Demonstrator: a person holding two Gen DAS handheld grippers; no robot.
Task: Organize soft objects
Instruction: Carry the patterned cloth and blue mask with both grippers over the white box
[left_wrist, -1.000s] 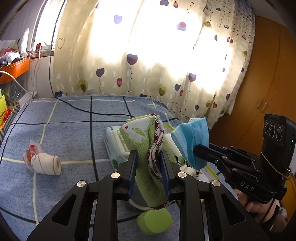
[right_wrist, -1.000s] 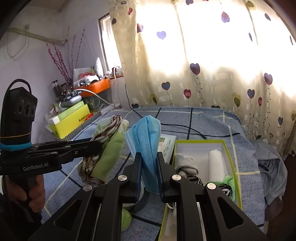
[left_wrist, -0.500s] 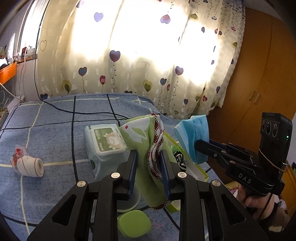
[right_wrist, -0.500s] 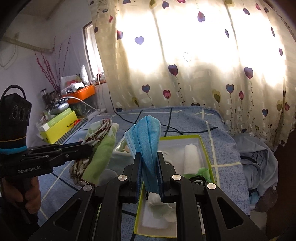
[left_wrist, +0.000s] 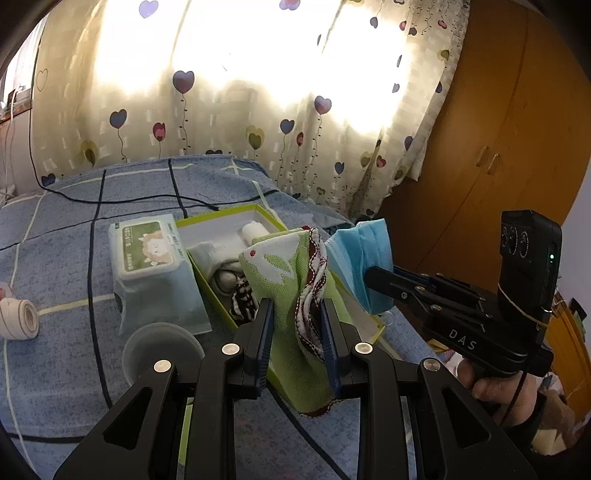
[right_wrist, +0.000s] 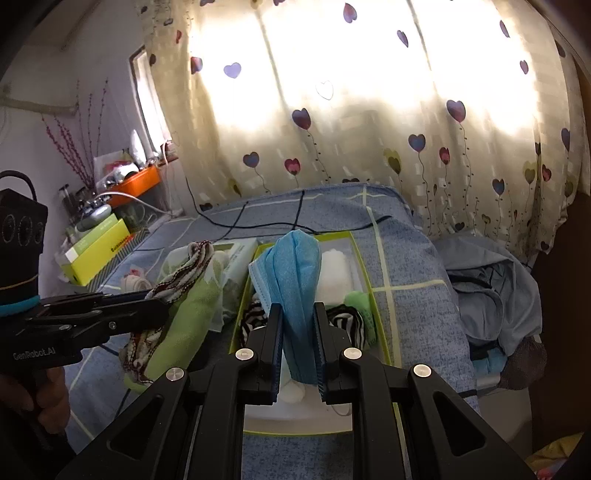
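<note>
Left gripper (left_wrist: 297, 332) clamped on green cloth (left_wrist: 284, 273), right gripper (right_wrist: 298, 332) clamped on blue mask (right_wrist: 293, 273), both held above green box (left_wrist: 218, 291), wipes pack (left_wrist: 147, 254) lay left of box.

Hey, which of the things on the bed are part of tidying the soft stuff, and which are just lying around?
Part of the job:
- green cloth, held in the left hand-held gripper
- blue face mask, held in the right hand-held gripper
- green-edged box
- bandage roll

Just lying about:
- pack of wipes
- black cable
- curtain
</note>
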